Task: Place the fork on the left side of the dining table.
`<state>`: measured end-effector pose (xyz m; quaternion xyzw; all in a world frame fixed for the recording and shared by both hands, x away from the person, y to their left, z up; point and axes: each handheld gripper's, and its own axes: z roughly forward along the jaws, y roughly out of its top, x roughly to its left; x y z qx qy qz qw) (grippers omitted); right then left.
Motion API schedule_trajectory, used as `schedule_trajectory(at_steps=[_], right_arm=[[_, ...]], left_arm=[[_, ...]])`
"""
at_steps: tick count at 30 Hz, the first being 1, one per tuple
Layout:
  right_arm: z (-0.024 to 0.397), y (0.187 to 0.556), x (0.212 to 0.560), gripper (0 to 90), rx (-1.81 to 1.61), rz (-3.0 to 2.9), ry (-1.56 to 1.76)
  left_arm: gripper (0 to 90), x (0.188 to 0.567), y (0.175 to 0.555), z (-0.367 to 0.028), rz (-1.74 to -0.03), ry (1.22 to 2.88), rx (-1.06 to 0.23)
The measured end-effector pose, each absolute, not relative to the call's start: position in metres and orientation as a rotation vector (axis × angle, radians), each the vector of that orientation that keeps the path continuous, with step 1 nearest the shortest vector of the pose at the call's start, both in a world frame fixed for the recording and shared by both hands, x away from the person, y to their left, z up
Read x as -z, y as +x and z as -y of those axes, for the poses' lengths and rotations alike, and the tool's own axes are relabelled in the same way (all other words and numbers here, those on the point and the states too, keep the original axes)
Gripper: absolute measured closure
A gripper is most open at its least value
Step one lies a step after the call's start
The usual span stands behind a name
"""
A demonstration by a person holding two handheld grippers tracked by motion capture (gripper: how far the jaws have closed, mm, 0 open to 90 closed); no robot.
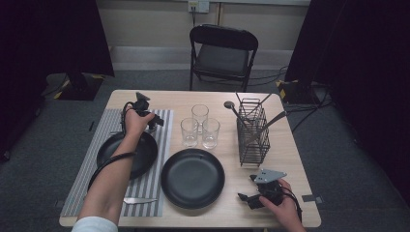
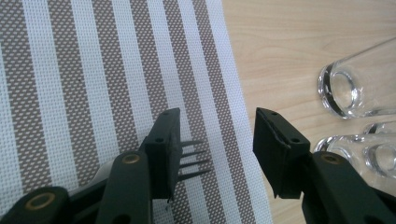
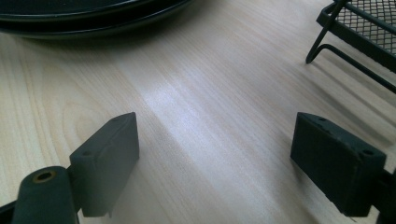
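My left gripper (image 1: 153, 122) hovers low over the far right part of the striped placemat (image 1: 162, 145), just beyond a black plate (image 1: 126, 153). In the left gripper view its jaws (image 2: 215, 126) stand apart, and the tines of a dark fork (image 2: 194, 161) poke out from behind the left jaw into the gap. The fork lies on the placemat (image 2: 93, 70), and the right jaw does not touch it. My right gripper (image 1: 246, 187) rests near the table's front right; its jaws (image 3: 217, 126) are wide open over bare wood.
A second black plate (image 1: 192, 178) sits front centre. Three clear glasses (image 1: 200, 115) stand mid-table, close to my left gripper (image 2: 350, 84). A wire cutlery basket (image 1: 253, 133) holding utensils stands right (image 3: 359, 28). A knife (image 1: 139, 200) lies on the mat's front. A chair (image 1: 222, 50) stands behind the table.
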<state>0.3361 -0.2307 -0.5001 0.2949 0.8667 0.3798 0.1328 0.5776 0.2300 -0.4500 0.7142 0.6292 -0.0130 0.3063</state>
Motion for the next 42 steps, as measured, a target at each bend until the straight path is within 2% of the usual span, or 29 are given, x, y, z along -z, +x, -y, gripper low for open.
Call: schedule_trajectory(at_steps=[11, 24, 42], right_arm=[[0.231, 0.336, 0.500, 14.5, -1.101, -2.514, 0.855], [0.231, 0.336, 0.500, 14.5, -1.101, -2.514, 0.856], [0.231, 0.336, 0.500, 14.5, -1.101, -2.515, 0.855]], left_arm=[[58.0, 0.451, 0.573, -0.229, -1.696, 1.894, 0.068], [59.0, 0.452, 0.570, -0.228, -1.705, 1.909, 0.067], [55.4, 0.449, 0.566, -0.228, -1.696, 1.906, 0.063]])
